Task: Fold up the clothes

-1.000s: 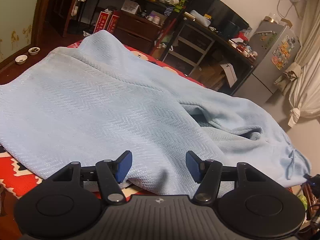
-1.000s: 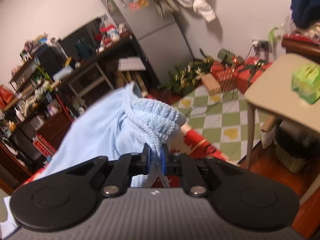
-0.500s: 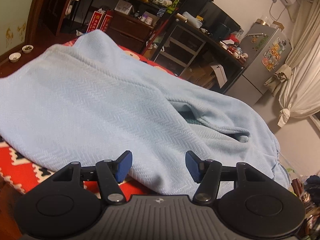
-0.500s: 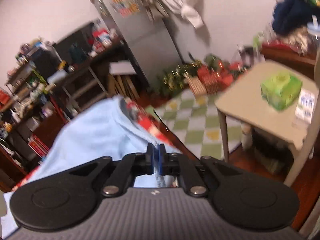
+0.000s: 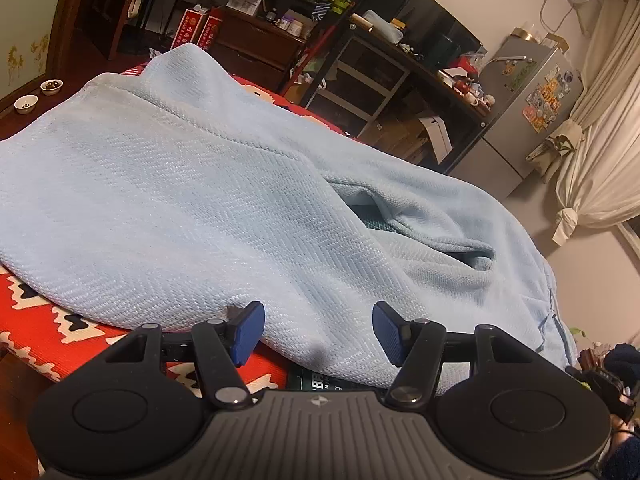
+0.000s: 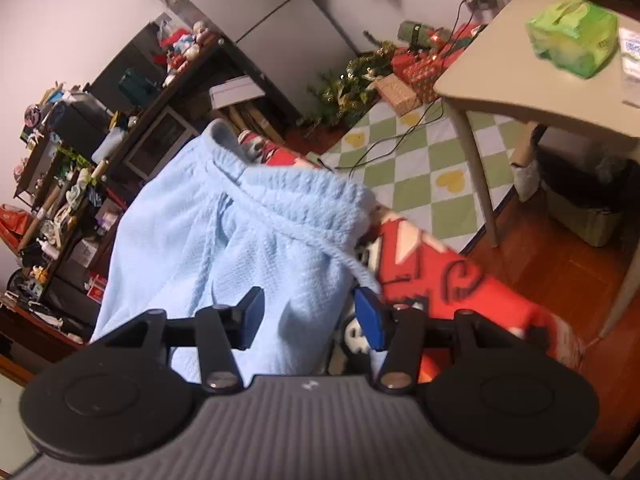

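Observation:
Light blue knit trousers lie spread over a red patterned cover in the left wrist view. My left gripper is open and empty at the garment's near edge. In the right wrist view the trousers' waistband with its drawstring lies bunched on the red cover. My right gripper is open just above the waistband end, with cloth showing between the jaws but not gripped.
Cluttered dark shelves and a grey fridge stand beyond the cover. A beige table with a green pack stands at the right over a green checked mat. A dark book shows under the garment edge.
My right gripper, shut on the waistband end, has opened and let the cloth drop onto the cover. The left gripper stayed open and shifted slightly along the garment edge.

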Tool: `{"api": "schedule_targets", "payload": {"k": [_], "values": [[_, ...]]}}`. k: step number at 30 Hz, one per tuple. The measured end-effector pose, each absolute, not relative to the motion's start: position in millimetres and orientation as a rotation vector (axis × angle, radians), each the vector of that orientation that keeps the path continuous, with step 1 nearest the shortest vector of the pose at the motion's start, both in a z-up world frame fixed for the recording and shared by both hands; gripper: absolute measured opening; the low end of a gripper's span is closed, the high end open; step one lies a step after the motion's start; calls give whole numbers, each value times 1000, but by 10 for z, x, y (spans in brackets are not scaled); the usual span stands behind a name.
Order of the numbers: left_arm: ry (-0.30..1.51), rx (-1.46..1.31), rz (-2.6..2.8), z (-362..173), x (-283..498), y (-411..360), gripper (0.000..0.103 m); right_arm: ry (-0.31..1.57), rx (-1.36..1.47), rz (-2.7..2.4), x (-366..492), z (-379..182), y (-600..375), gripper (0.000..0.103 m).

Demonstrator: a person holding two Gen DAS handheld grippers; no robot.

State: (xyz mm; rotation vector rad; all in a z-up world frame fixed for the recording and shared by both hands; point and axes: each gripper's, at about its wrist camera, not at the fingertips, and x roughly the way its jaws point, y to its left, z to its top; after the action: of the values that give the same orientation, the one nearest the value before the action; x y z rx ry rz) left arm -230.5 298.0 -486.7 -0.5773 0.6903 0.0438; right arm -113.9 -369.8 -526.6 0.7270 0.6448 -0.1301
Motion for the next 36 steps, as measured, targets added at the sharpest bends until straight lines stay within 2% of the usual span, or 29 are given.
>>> {"api": "schedule_targets", "payload": {"k": [1,2,3,7,16,19,22,25,27,28,30,32,34,36], "values": [[688,-579,46,-4865,-2312,2976,59,648,710,-136,-1077,-5268,-3656,49],[687,-580,48,-4864,-2320,2974,59,652,694,-141,-1014,-5271,-3613,19],[686,-582,49,-4864,-2328,2973,59,663,669,-158,-960,-5254,-3572,8],[680,-576,57,-4847,-2352,2986,59,602,677,-156,-999,-5047,-3538,5],[665,-579,61,-4834,-2405,3092,58,370,665,-75,-1602,-4081,-3652,4],[662,-588,65,-4856,-2450,3134,58,398,643,-103,-1671,-4088,-3703,4],[668,-593,76,-4877,-2482,3206,58,517,638,-167,-1579,-4455,-3808,5],[671,-597,94,-4885,-2533,3302,58,632,635,-225,-1455,-4876,-3848,8],[672,-600,105,-4890,-2567,3366,58,652,631,-248,-1446,-5037,-3809,16],[671,-602,115,-4884,-2591,3403,58,653,606,-257,-1457,-5044,-3777,17],[670,-603,142,-4877,-2637,3494,59,653,542,-268,-1481,-5012,-3689,32],[673,-598,170,-4882,-2676,3587,59,655,447,-262,-1501,-4923,-3569,34],[674,-590,203,-4896,-2707,3670,60,652,340,-257,-1532,-4825,-3437,46],[677,-579,241,-4919,-2734,3756,63,638,231,-245,-1547,-4702,-3294,67]]}}
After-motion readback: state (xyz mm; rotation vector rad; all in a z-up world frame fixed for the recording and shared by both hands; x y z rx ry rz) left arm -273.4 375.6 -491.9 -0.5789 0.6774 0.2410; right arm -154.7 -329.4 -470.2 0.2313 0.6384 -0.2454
